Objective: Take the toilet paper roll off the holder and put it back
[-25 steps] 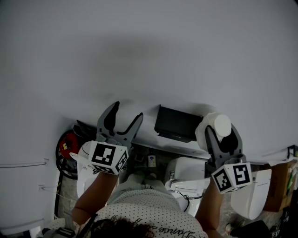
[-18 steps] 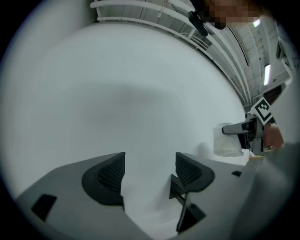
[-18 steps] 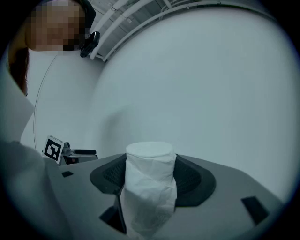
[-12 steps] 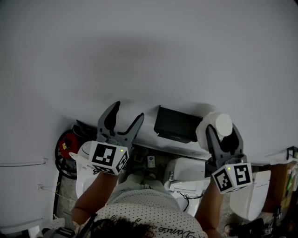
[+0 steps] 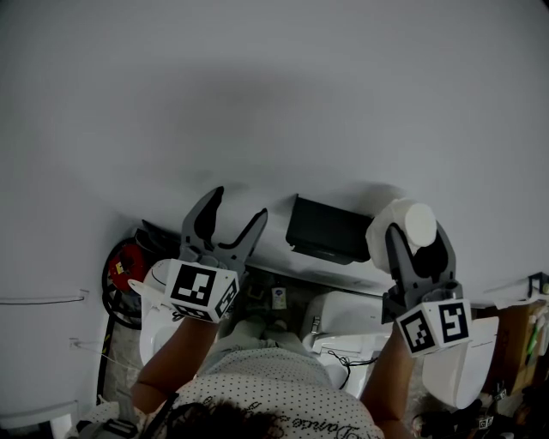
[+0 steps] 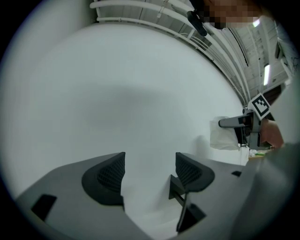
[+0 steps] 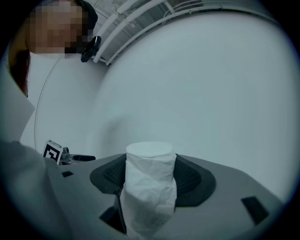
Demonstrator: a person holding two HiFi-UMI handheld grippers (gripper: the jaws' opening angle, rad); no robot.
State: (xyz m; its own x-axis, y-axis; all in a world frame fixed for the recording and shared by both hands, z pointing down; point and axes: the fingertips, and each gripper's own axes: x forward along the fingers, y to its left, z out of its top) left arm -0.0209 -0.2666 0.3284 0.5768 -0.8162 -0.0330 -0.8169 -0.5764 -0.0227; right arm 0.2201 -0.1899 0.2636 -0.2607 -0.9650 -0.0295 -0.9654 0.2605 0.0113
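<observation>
Across nearly the whole head view spreads a plain white wall (image 5: 274, 103), smooth and bare, and in both gripper views the same wall fills the background, with white bars (image 6: 154, 11) running along its top. On the wall a black holder (image 5: 328, 229) is fixed, and it lies between the two grippers. Lower down, near the floor, stands a white toilet (image 5: 347, 313), and at the left there is a red and black object (image 5: 124, 267) which is too dark to identify. The person's dotted shirt (image 5: 274, 390) shows at the bottom edge. Both bare forearms reach up and forward toward the wall, each one ending at a cube with square markers. The left gripper (image 5: 238, 206) is held to the left of the holder, apart from it, with its tips pointing at the wall; its jaws are spread and only the white wall shows between the ribbed pads (image 6: 110, 176). The right gripper (image 5: 419, 247) is raised just beside the right end of the holder, and its jaws pinch the toilet paper roll (image 7: 150, 187) from both sides. The roll stands upright between the pads, its flat white end on top and its paper a little wrinkled. It is off the holder, close to the wall; whether it touches the holder's end cannot be told.
</observation>
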